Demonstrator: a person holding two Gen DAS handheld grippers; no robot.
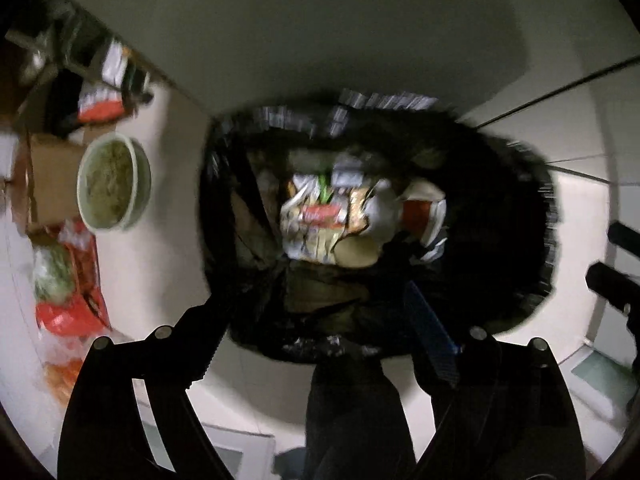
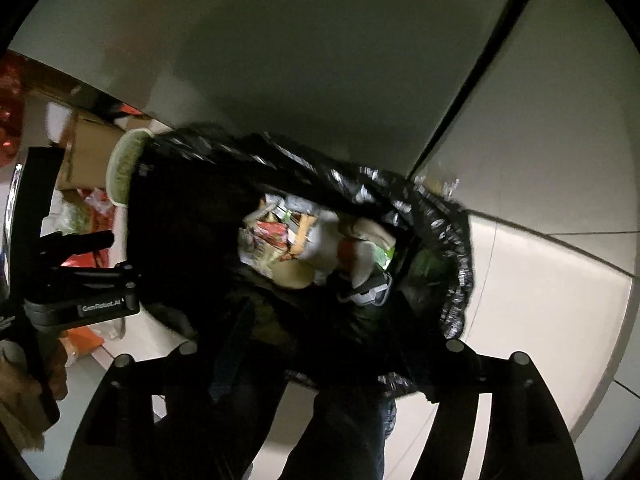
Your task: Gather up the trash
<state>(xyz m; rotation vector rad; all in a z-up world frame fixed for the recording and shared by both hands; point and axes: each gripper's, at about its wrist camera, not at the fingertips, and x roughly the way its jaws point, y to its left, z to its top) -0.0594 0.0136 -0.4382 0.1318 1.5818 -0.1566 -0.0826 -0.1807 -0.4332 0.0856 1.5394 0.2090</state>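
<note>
A black trash bag stands open on the floor, holding crumpled snack wrappers and paper cups. My left gripper points down over the bag's near rim. Its fingers stand wide apart and open, with nothing pressed between the pads. My right gripper hangs over the same bag, also with its fingers apart, and the near rim of the bag lies loosely between them. Each gripper shows in the other's view: the right gripper at the right edge, the left gripper at the left edge.
A green bowl with leftovers sits left of the bag beside a cardboard box. Red wrappers litter the floor near the box. A person's dark trouser leg stands just behind the bag. A grey wall rises beyond it.
</note>
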